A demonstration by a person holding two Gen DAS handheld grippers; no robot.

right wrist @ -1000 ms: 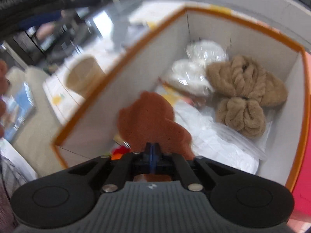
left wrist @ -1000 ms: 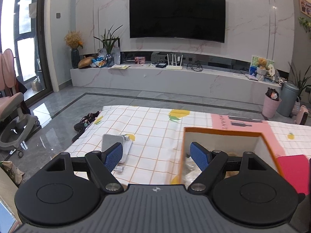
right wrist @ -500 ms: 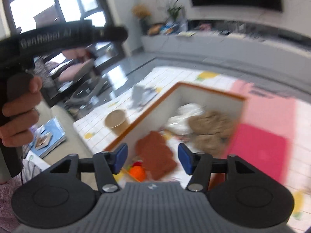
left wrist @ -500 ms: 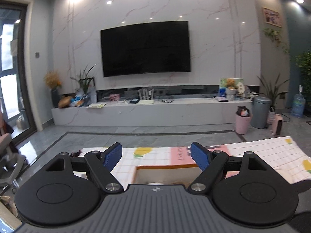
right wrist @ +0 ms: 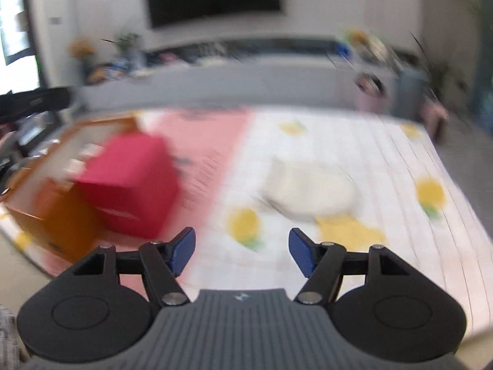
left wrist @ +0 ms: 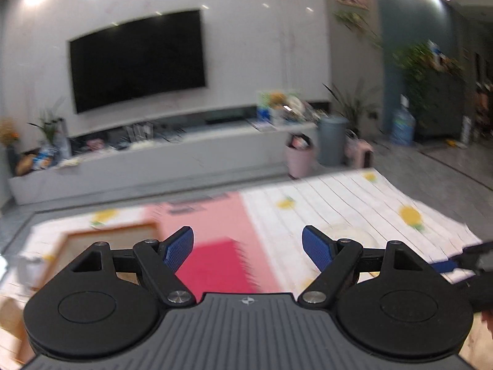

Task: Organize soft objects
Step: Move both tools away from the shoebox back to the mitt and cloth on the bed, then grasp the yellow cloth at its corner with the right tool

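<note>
Blurred soft white lump (right wrist: 311,189), gridded cloth (right wrist: 385,166), red box (right wrist: 129,178)

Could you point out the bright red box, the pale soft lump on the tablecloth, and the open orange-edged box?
Bright red box (right wrist: 129,182): right wrist view, on its top face.
Pale soft lump (right wrist: 311,189): right wrist view, on its blurred middle.
Open orange-edged box (left wrist: 107,228): left wrist view, on its far rim.

Black gripper (right wrist: 242,248), blue pads (right wrist: 184,248), ribbed grey base.
</note>
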